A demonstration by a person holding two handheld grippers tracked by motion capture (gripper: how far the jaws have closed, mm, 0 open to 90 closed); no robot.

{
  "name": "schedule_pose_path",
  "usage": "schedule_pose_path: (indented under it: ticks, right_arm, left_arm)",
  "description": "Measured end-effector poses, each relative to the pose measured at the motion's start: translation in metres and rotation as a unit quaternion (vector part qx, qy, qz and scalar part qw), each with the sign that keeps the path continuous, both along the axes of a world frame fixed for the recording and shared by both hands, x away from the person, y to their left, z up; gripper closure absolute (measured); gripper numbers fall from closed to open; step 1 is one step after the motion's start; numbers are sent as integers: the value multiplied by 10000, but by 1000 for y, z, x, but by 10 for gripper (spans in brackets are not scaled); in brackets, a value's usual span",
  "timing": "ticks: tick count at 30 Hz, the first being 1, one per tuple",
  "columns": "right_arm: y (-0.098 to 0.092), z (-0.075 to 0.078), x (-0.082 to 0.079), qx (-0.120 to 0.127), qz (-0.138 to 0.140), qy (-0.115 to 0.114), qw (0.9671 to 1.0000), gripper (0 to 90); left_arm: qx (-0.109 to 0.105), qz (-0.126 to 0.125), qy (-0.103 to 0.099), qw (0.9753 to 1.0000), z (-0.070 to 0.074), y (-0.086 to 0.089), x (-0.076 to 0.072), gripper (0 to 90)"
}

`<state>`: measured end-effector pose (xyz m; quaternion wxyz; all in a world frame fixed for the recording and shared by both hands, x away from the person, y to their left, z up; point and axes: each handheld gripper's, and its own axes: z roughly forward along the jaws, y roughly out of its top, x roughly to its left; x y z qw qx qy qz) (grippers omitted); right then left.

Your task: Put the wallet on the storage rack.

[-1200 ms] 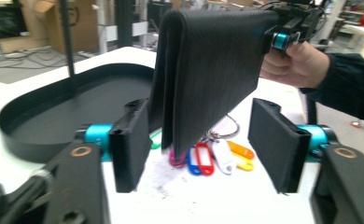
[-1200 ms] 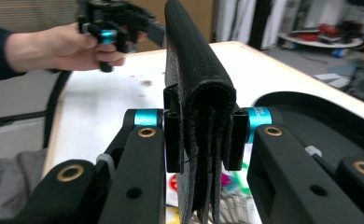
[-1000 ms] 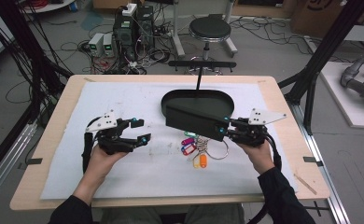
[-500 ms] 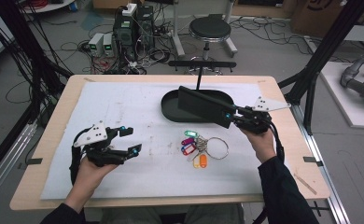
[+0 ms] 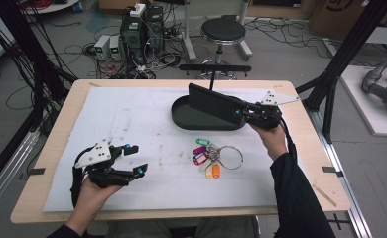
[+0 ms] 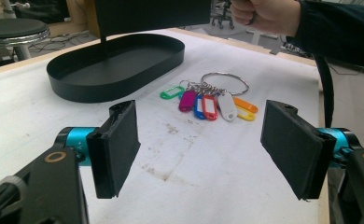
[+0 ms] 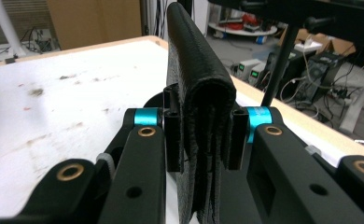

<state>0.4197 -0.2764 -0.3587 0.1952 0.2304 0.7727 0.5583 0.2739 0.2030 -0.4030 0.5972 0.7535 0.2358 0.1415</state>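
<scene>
My right gripper (image 5: pixel 238 111) is shut on one end of a black leather wallet (image 5: pixel 214 105), which stands on edge over the right part of a black oval tray (image 5: pixel 181 119). In the right gripper view the folded wallet (image 7: pixel 194 70) is clamped between both pads of the gripper (image 7: pixel 203 135). My left gripper (image 5: pixel 134 159) is open near the table's front left, with nothing between its jaws. In the left gripper view its pads (image 6: pixel 117 144) point towards a key ring (image 6: pixel 208 100) with several coloured tags, the tray (image 6: pixel 77 88) and the wallet (image 6: pixel 152 16) beyond.
The key ring (image 5: pixel 211 156) lies on the white mat (image 5: pixel 132 114) just in front of the tray. A black stand (image 5: pixel 215 69) rises at the table's far edge. Cables, power supplies and a stool (image 5: pixel 223 30) sit on the floor behind.
My left gripper has drawn back from the table's middle to the front left. My right gripper has carried the wallet to the right and farther back over the tray.
</scene>
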Motion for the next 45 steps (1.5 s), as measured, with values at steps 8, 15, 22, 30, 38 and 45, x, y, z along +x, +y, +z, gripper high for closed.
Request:
schedule_pose_path:
  ticks: [8, 15, 22, 30, 38, 45]
  right_arm:
    - [10, -15, 18, -62, -120, 88, 9999, 757]
    - [15, -26, 34, -68, -164, 241, 9996, 757]
    - [34, -30, 49, -170, -44, 197, 9997, 757]
    - [35, -44, 62, -163, 7, 338, 9993, 757]
    - [34, -52, 70, -265, -50, 442, 9987, 758]
    - [29, -59, 74, -218, -30, 518, 9984, 753]
  left_arm:
    - [2, 9, 32, 10000, -3, -1, 1, 276]
    - [62, -71, 46, 9999, -5, -7, 3, 276]
    - [58, -113, 49, 9999, -5, -7, 2, 276]
    - [12, -68, 62, 10000, -6, -1, 1, 276]
    - [4, -80, 57, 10000, -6, -1, 1, 276]
    - [23, -93, 61, 9999, -7, -2, 0, 276]
